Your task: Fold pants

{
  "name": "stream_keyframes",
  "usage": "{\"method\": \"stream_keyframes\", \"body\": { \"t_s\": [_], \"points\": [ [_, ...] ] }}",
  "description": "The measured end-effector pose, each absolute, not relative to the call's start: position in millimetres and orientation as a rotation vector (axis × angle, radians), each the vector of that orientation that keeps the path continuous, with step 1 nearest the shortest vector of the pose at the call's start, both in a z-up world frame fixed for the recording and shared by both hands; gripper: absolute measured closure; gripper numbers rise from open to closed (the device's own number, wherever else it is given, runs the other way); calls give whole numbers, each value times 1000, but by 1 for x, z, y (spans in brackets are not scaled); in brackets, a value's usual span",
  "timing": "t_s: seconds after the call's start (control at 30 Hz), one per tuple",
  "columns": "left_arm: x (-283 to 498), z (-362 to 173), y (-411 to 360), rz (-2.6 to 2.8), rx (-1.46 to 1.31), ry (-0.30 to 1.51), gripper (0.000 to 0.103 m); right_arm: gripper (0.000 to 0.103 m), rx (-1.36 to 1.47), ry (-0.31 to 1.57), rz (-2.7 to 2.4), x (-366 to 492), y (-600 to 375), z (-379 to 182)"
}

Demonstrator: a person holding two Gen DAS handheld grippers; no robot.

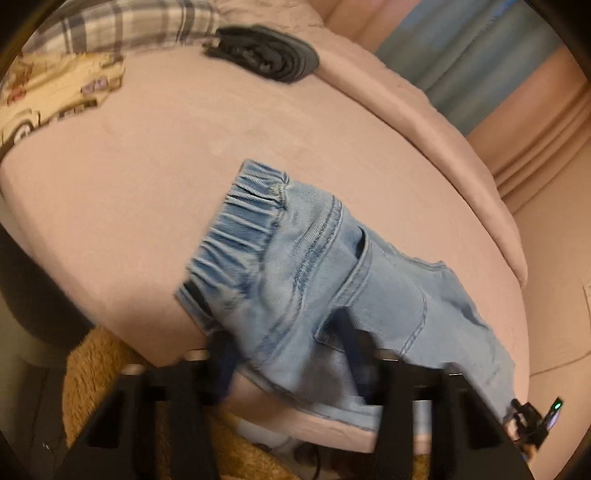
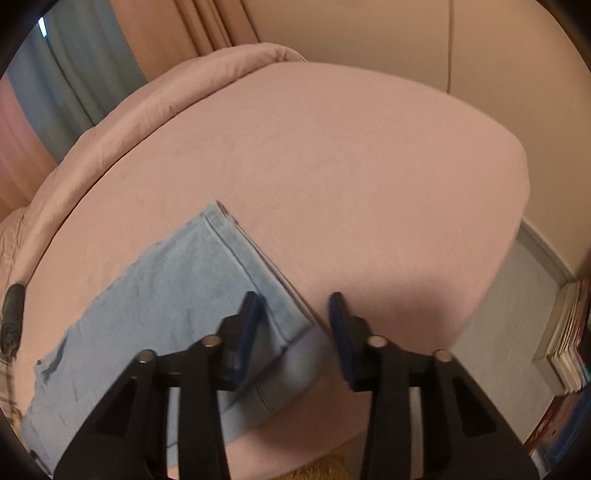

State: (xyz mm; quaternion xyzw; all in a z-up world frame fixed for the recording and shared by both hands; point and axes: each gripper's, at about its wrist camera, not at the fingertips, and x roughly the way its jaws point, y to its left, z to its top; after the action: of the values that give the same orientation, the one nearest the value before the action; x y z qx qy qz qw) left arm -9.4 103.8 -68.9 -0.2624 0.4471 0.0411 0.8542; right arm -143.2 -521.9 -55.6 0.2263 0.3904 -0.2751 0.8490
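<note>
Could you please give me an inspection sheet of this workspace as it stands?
Surface: pink bed, sheet smooth.
Job's things: light blue jeans lie along the near edge, partly hanging over it.
Clutter: dark folded garment, plaid cloth and car-print cloth at the far side.
Grippers: left hand-held gripper open, denim between its fingers; right hand-held gripper open over the hem corner.
Cables: nothing seen.
Surroundings: curtains, tan rug, stacked books.
</note>
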Motion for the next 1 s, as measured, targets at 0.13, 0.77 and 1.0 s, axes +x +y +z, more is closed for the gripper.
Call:
{"method": "stream_keyframes", "body": {
  "t_s": [0.13,0.77,1.0],
  "points": [
    [-13,-65,101,99,-515,926,84,89,364,840,-585,-129,-511,-54],
    [-15,-87,89,137,-362,1053,79,87,386,838,-628,-143,-518,-67],
    [-26,-62,111,66,-478,1046,66,66,235,908,-650,-141,-501,-44]
  ]
}}
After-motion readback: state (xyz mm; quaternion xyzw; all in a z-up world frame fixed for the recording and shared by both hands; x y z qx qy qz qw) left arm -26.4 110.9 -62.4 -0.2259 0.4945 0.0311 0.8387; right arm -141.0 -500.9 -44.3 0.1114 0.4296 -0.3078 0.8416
